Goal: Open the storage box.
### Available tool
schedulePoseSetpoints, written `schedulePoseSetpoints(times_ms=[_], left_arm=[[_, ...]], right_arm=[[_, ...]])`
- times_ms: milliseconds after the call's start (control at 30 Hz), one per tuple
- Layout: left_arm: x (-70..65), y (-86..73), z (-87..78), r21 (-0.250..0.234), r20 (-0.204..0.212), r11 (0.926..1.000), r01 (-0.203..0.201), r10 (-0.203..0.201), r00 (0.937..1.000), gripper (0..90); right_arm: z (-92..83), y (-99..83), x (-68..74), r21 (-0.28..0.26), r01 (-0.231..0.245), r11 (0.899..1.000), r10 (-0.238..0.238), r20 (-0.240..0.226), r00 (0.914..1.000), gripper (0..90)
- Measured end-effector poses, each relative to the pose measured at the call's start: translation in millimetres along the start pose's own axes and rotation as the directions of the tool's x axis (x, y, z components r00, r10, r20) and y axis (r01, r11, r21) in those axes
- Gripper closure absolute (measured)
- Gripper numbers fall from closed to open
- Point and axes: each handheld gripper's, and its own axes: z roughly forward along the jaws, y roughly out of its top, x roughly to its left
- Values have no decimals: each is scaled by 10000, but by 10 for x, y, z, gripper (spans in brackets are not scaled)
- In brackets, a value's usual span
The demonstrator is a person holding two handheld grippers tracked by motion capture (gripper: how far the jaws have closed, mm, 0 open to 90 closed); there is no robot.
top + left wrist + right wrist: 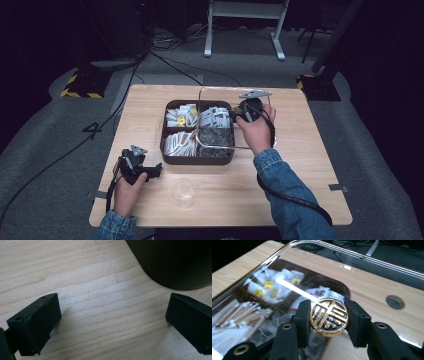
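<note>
A brown compartment box (163, 144) stands mid-table and holds tea bags and paper sachets. My right gripper (234, 117) (329, 316) is shut on the round gold and black knob (329, 318) of a clear lid (220, 89) (367, 287). The lid hangs tilted over the right half of the box and reaches past its right side. My left gripper (157, 170) (112, 322) rests low over the bare wood by the box's front left corner (175, 262). It is open, with nothing between its jaws.
A clear plastic cup (184, 192) stands upright near the table's front edge, in front of the box. The wooden table (305, 165) has bare room to the right of the box. A round hole (395, 302) shows in the tabletop through the lid.
</note>
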Motion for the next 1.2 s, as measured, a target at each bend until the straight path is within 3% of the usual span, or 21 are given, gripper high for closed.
schedulePoseSetpoints(times_ms=[333, 467, 767, 967, 1200], left_arm=[[0, 0, 0, -1, 0, 10000, 3, -3, 10000, 3], [0, 0, 0, -3, -1, 10000, 6, -6, 10000, 3], [-1, 0, 0, -4, -3, 10000, 5, -5, 10000, 3], [-1, 0, 0, -4, -3, 10000, 5, -5, 10000, 3], [0, 0, 0, -2, 0, 10000, 5, -5, 10000, 3]], right_arm=[[-226, -159, -396, 126, -332, 9994, 324, 580, 9978, 584], [-308, -256, -618, 234, -558, 9982, 532, 978, 9938, 584], [-397, -398, -927, 213, -728, 9971, 693, 1348, 9885, 584], [-422, -473, -1136, 162, -524, 9985, 495, 1420, 9886, 584], [-388, -540, -1290, 187, -550, 9983, 516, 1481, 9876, 584]])
